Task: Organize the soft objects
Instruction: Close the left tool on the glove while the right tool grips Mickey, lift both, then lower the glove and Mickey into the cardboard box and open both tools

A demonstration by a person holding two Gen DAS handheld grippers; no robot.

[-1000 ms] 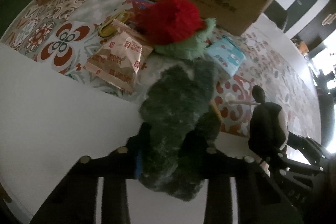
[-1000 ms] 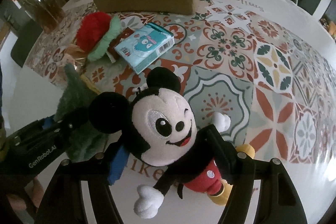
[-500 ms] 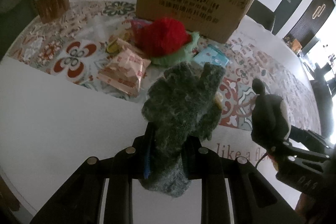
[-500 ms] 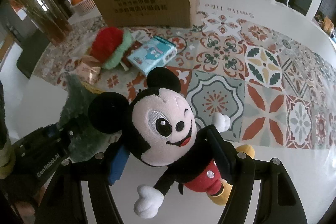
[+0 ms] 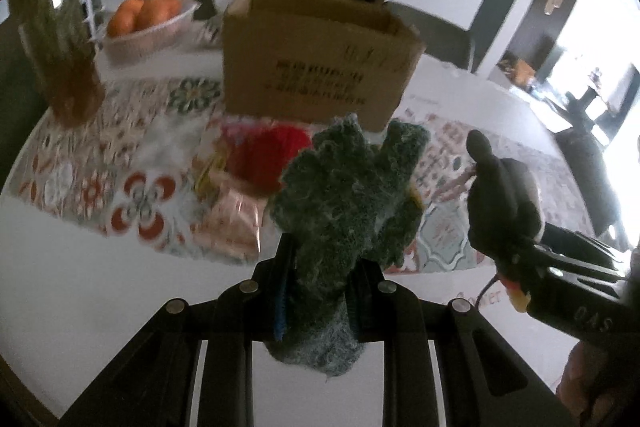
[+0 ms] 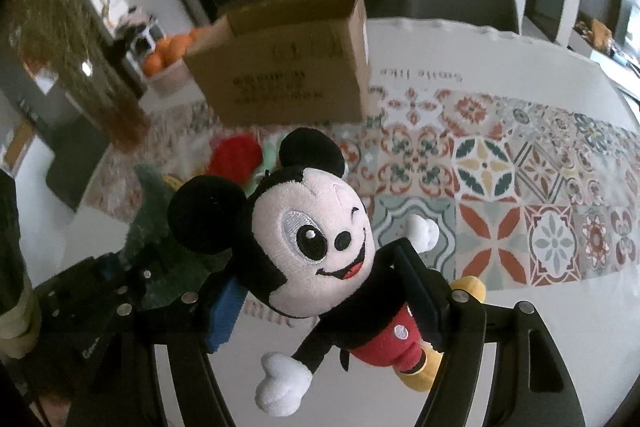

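You lifted both toys clear of the table (image 6: 520, 327) since a second ago, tilting toward the cardboard box (image 5: 316, 67). Your left gripper (image 5: 320, 287) pinched the green plush (image 5: 344, 195), the right gripper (image 6: 320, 307) clamped the mouse doll (image 6: 316, 247), both short of that box. Its inside stayed hidden; the clutter before it blurred.

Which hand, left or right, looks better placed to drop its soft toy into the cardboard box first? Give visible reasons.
Probably the left. Its tool grips the green plush directly in line with the cardboard box. The right tool, holding the mouse plush, sees the box off to its left.
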